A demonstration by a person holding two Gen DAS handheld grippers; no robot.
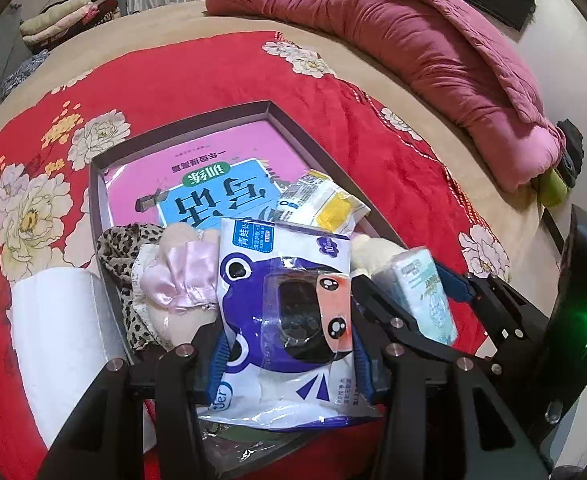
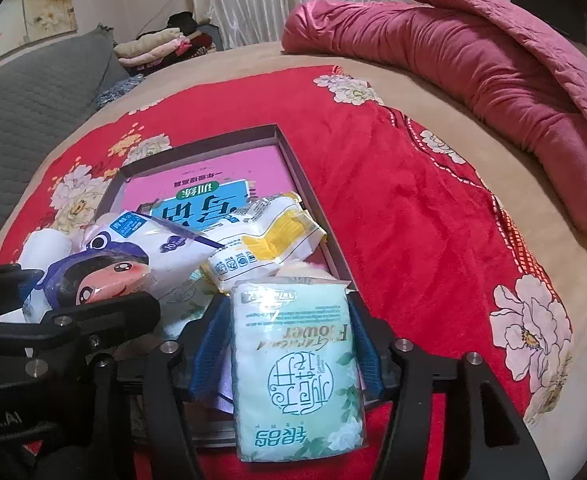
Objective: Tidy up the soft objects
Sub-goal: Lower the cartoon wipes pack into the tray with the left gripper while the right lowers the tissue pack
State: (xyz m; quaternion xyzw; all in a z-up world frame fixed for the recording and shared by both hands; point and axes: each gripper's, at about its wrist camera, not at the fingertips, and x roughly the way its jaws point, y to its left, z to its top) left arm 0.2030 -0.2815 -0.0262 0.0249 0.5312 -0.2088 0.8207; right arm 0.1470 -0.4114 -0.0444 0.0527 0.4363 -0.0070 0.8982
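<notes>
A shallow dark grey box [image 1: 181, 124] lies on the red floral blanket [image 1: 373, 132] with a pink book [image 1: 229, 140] in its bottom. My left gripper [image 1: 291, 360] is shut on a frog-print wet wipes pack [image 1: 253, 280] above the box's near end. My right gripper [image 2: 289, 352] stands open around a pale green tissue pack [image 2: 297, 368], its blue pads [image 2: 209, 352] just clear of the pack's sides. A yellow and white pack [image 2: 269, 240] lies in the box. A plush toy with a pink bow [image 1: 181, 280] and leopard-print cloth [image 1: 121, 244] fill the box's near left corner.
A rolled pink quilt [image 1: 413, 40] lies along the far right of the bed. Folded clothes [image 1: 65, 16] are stacked at the back left. A white bundle [image 1: 53, 320] lies left of the box. A grey quilted cushion [image 2: 25, 92] borders the bed's left side.
</notes>
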